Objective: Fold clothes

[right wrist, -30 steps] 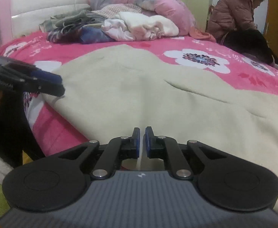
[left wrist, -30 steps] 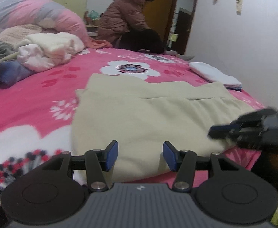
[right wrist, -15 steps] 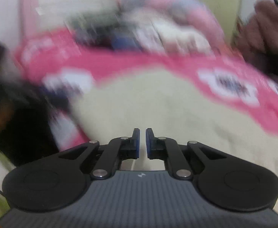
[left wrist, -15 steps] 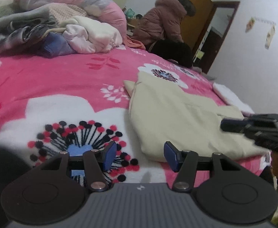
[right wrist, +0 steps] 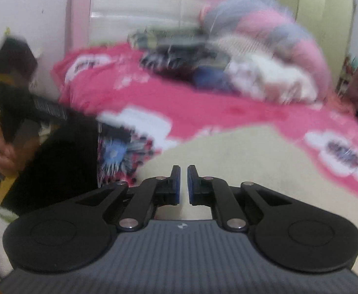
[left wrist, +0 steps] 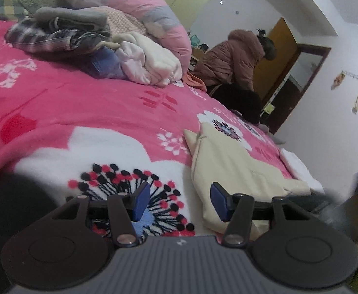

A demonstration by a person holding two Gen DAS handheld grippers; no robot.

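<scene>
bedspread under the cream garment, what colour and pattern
Bright pink bedspread with white flowers; clearest in the left wrist view.

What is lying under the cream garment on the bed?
The cream garment lies flat on the pink flowered blanket, partly covering a white flower print. Whether anything else lies beneath it cannot be seen; the cloth hides it.

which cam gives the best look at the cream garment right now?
Left wrist. The cream garment is sharp there: its left edge, far corner and a fold line show against the pink blanket. In the right wrist view the garment fills more of the frame but is motion-blurred, and its near part is hidden behind the right tool.
</scene>
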